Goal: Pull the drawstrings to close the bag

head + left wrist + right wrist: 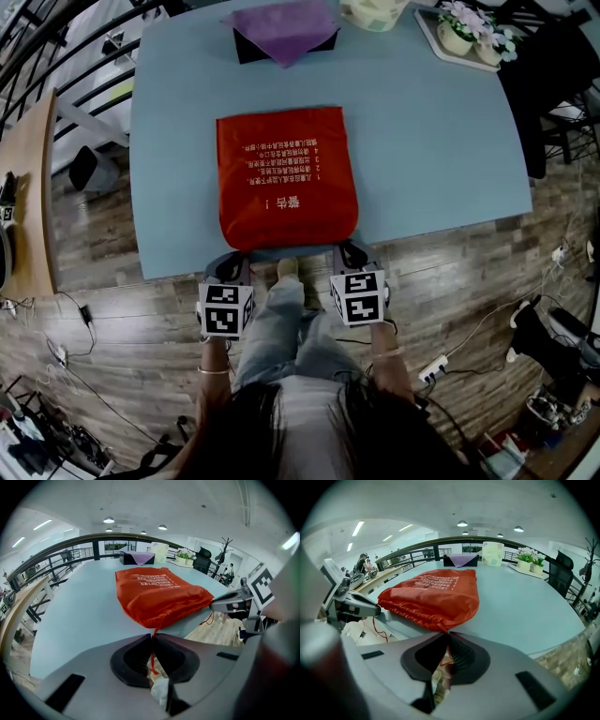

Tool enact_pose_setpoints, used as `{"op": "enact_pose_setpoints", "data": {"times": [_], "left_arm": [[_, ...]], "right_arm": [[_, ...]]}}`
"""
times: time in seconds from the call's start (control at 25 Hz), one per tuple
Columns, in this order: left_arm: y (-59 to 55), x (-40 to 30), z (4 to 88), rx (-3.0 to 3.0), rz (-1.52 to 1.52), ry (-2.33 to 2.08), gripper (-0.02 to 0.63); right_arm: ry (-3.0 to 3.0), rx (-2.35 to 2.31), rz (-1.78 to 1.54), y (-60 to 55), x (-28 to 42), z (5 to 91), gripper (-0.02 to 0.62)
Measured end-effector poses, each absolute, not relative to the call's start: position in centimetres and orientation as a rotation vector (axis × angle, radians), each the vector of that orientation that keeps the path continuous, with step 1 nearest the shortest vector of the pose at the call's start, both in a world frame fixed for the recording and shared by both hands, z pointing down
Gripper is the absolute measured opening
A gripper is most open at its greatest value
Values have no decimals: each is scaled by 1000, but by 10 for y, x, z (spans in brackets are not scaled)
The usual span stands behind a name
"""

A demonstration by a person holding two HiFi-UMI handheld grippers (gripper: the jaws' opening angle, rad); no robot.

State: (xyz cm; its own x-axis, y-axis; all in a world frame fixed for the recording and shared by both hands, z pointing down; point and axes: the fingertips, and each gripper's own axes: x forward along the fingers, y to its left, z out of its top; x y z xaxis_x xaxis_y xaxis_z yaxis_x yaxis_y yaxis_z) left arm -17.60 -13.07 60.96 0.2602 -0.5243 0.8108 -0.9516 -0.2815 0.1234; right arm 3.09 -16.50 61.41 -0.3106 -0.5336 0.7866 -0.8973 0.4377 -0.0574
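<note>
A red drawstring bag (286, 178) with white print lies flat on the light blue table (178, 150), its mouth at the near edge. My left gripper (232, 264) sits at the mouth's left corner and my right gripper (350, 254) at its right corner. In the left gripper view the jaws (153, 636) are shut on a red drawstring (152, 644) that runs up to the gathered bag (159, 595). In the right gripper view the jaws (449, 633) are shut on a loop of red drawstring (446, 658) coming from the bag (433, 597).
A black box under a purple cloth (281, 33), a pale container (375, 13) and a white tray of potted flowers (469, 37) stand along the table's far side. The person's legs and one foot (286, 272) are just below the near edge, over wooden floor with cables.
</note>
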Motion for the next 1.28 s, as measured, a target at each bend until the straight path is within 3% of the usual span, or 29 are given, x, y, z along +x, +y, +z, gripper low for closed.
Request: {"op": "enact_pose_setpoints", "data": {"times": [0.56, 1.28], "left_arm": [[-135, -187, 594, 1901, 837, -1422, 25], [-137, -202, 591, 1862, 849, -1475, 23]], "right_arm": [[-1969, 1242, 607, -167, 41, 610, 29], [-1962, 1330, 812, -173, 52, 605, 26]]}}
